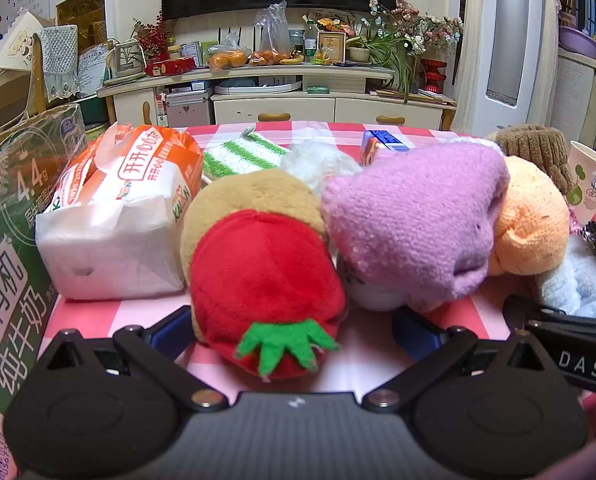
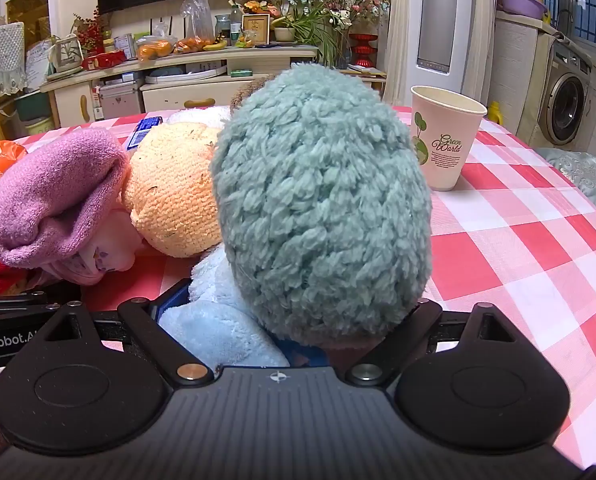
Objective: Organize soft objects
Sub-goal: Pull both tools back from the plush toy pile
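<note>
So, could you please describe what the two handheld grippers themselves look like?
Both are alike: the left gripper and right gripper each have a dark grey ribbed body with a small white emblem, two round black pivot housings, black angled link arms with silver pins, and blue pads. White lettering marks the side of each, seen from the other's camera.

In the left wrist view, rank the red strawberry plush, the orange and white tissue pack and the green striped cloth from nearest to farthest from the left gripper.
1. Red strawberry plush: between the open fingers of the left gripper.
2. Orange and white tissue pack: farther back, on the left.
3. Green striped cloth: farthest, behind the pack, centre-left.
</note>
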A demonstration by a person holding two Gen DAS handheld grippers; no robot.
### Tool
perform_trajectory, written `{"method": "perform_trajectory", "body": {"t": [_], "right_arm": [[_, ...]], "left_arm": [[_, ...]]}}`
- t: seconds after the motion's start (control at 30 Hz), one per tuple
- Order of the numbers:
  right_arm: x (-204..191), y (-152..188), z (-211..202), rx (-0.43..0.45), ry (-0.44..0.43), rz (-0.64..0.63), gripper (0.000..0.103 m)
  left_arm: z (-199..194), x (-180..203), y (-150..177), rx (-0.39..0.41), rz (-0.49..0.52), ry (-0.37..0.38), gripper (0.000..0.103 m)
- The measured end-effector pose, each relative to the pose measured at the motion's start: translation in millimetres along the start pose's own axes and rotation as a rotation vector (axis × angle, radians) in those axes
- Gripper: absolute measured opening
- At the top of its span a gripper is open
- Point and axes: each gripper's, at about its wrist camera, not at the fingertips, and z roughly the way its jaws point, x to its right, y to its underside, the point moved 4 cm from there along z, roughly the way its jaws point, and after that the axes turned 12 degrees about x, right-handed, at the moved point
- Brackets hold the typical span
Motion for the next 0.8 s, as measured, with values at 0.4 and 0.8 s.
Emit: {"method": "perform_trajectory", "body": {"t": [0.4,0.8], "right_arm": [[3,8,-15,-0.022,-0.016,-0.01,0.103],[8,11,-37,0.027,-0.027,-0.016,0.103]], "left_arm": [[-31,-6,15,-0.006,0.011,0.02,0.103],[-89,-18,27,0.016,0.077,0.032,0.102]]}}
